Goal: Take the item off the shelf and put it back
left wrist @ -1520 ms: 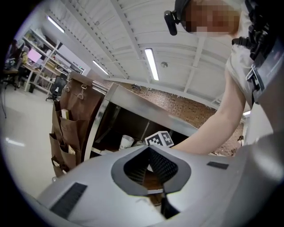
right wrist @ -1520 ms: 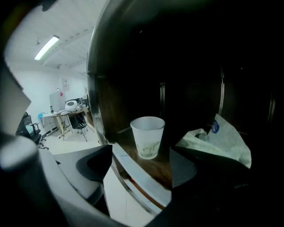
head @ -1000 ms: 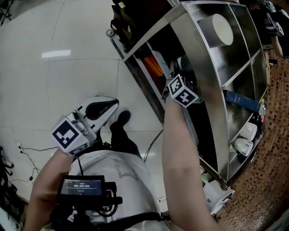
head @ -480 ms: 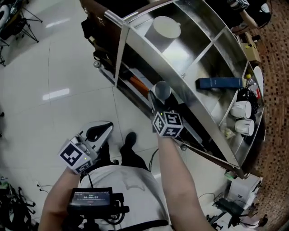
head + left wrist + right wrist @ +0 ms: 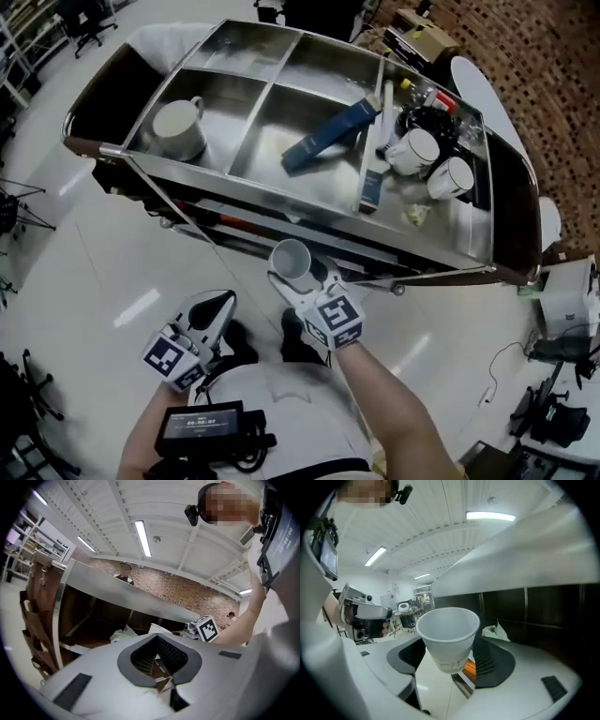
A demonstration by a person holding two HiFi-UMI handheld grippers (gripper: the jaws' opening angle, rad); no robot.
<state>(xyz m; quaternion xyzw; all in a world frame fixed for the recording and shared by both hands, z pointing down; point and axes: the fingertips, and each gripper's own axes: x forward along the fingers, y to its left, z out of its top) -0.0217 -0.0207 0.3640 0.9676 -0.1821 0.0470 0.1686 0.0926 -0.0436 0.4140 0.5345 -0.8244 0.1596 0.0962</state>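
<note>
A white paper cup (image 5: 291, 261) sits upright between the jaws of my right gripper (image 5: 296, 274), which is shut on it just in front of the steel shelf unit (image 5: 281, 178), below its top tier. In the right gripper view the cup (image 5: 449, 639) fills the middle, gripped at its lower half by the dark pads (image 5: 494, 660), with the shelf's dark lower bays behind. My left gripper (image 5: 214, 307) hangs lower left, near the person's body, jaws together and holding nothing. In the left gripper view the pads (image 5: 174, 654) meet at the tips, facing the shelf.
The shelf's top tier holds a white mug (image 5: 178, 127) at the left, a blue box (image 5: 328, 141) in the middle, a small carton (image 5: 371, 187) and two white mugs (image 5: 417, 150) at the right. White tiled floor (image 5: 103, 272) surrounds the shelf. Cables and stands lie at the edges.
The right gripper has come out of the lower shelf bay with the cup and lifted it clear of the shelf front. The head view has swung over the shelf top. The left gripper shifted slightly.
</note>
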